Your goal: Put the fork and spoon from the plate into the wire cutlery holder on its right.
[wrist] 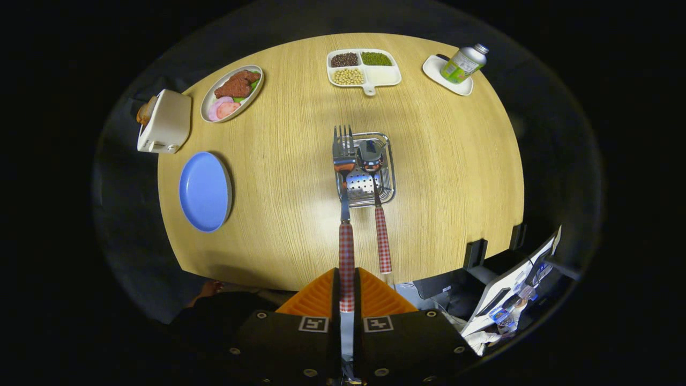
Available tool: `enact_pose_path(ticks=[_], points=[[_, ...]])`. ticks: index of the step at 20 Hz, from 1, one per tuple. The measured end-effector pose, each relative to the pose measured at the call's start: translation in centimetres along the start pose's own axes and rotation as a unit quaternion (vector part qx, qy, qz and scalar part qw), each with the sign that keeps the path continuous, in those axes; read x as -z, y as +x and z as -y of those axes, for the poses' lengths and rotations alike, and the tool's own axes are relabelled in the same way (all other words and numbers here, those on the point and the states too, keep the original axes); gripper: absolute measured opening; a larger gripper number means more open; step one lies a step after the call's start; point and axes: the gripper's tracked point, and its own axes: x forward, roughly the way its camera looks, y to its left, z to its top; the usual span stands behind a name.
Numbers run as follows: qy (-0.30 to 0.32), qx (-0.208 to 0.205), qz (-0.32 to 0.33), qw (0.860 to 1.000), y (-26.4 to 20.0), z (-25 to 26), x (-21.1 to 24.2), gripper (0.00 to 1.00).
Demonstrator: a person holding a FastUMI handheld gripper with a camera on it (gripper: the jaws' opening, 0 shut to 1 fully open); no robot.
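One utensil is in already: we see the spoon point(371, 155) standing in the wire cutlery holder point(388, 177), bowl down, checked handle leaning toward 6 o'clock. We hold the fork point(343, 161) by its checked handle, gripper point(347, 289) fingers clamped on it, tines over the holder's 9 o'clock edge. The blue plate point(204, 191) sits bare at 9 o'clock of the holder, well apart. We judge the task roughly three-quarters done; what's left is lowering the fork in and letting go.

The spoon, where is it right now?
The spoon stands in the wire holder mid-table, beside the fork clamped by the gripper, right of the blue plate.
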Motion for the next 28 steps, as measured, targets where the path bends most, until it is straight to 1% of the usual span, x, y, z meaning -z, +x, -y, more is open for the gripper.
enact_pose_path(ticks=[5,7,10,14,17,19,22,24,28], points=[[0.019,-0.023,-0.047,0.998,0.8,0.9,-0.5,0.09],[0.026,-0.037,-0.071,0.996,1.1,0.7,-0.1,0.09],[0.023,-0.038,-0.099,0.994,1.6,1.0,0.5,0.09],[0.012,-0.049,-0.115,0.992,1.8,0.4,0.3,0.09],[0.006,-0.052,-0.124,0.991,1.8,0.2,-0.1,0.13],[0.013,-0.047,-0.120,0.992,1.7,0.6,-1.4,0.13],[0.025,-0.049,-0.094,0.994,1.2,0.8,-3.6,0.14],[0.029,-0.056,-0.068,0.996,0.3,0.6,-5.1,0.16],[0.058,-0.066,0.009,0.996,-1.6,0.8,-8.3,0.17]])
